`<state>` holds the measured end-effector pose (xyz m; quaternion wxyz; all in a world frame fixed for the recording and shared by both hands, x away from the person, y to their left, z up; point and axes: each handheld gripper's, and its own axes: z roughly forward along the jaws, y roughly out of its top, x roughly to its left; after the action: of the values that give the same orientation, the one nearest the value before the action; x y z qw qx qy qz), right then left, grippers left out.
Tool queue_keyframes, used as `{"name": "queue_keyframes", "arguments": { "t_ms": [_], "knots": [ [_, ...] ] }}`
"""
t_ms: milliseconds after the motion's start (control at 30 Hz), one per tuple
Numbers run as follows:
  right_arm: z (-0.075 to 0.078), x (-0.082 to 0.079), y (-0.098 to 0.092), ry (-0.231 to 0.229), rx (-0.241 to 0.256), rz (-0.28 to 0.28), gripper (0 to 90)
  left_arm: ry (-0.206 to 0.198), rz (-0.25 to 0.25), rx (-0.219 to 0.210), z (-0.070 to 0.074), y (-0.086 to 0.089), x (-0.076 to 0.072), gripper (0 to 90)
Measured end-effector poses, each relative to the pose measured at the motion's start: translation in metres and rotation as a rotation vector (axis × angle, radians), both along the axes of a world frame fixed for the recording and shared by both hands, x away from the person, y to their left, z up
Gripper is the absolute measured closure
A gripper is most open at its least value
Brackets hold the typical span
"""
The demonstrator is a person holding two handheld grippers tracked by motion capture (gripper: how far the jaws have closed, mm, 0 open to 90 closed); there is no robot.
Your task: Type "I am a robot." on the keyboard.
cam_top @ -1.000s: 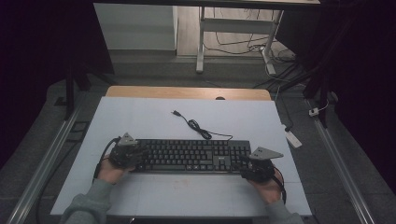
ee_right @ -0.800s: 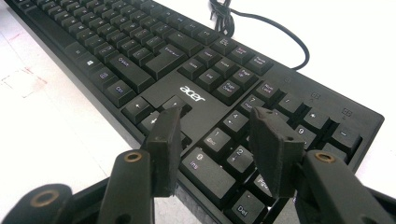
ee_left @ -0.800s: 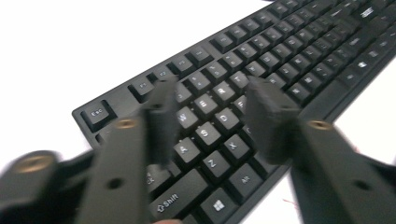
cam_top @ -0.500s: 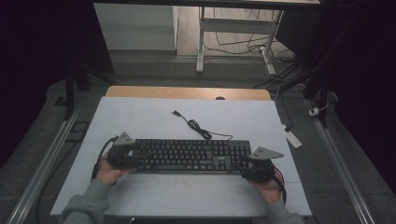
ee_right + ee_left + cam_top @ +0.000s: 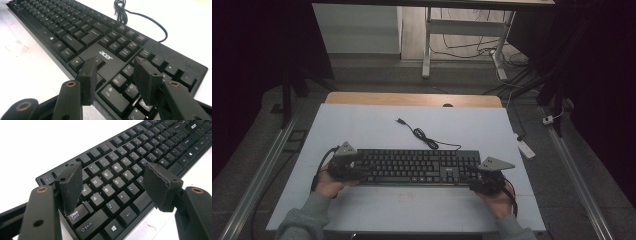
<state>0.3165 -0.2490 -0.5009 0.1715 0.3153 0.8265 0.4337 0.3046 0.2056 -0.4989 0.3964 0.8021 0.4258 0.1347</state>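
A black keyboard (image 5: 417,167) lies across the near half of the white board (image 5: 362,125). Its cable (image 5: 422,134) coils behind it and ends in a loose plug (image 5: 400,121). My left gripper (image 5: 357,167) is at the keyboard's left end. In the left gripper view it (image 5: 112,172) is open, with its pads wide apart above the letter keys (image 5: 112,185). My right gripper (image 5: 474,180) is at the right end. In the right gripper view it (image 5: 115,62) is open over the arrow and number keys (image 5: 120,80), near the acer logo (image 5: 105,55). The cable (image 5: 150,21) runs off behind.
A wooden table edge (image 5: 412,98) shows behind the board. Metal rails (image 5: 257,175) run along both sides. A white power strip (image 5: 526,147) lies on the floor at the right. A desk frame (image 5: 427,45) and loose cables stand farther back.
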Motion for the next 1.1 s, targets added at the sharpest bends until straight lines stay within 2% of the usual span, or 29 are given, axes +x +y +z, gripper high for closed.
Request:
{"name": "queue_keyframes", "arguments": {
  "t_ms": [267,600,867,1100],
  "knots": [
    [0.005,0.0,0.014,-0.003,0.013,0.031,53.9,0.001,-0.002,0.003,0.0,-0.001,0.0,31.7],
    [0.012,0.005,0.046,-0.005,0.016,0.064,57.7,0.001,0.001,0.005,-0.001,-0.001,0.001,31.3],
    [0.017,0.011,0.075,-0.009,0.025,0.118,70.5,0.002,0.0,0.006,-0.001,-0.001,0.001,31.1],
    [0.015,0.013,0.099,0.027,0.015,0.198,88.2,-0.001,-0.007,0.014,-0.002,-0.002,0.001,30.9]
  ]
}}
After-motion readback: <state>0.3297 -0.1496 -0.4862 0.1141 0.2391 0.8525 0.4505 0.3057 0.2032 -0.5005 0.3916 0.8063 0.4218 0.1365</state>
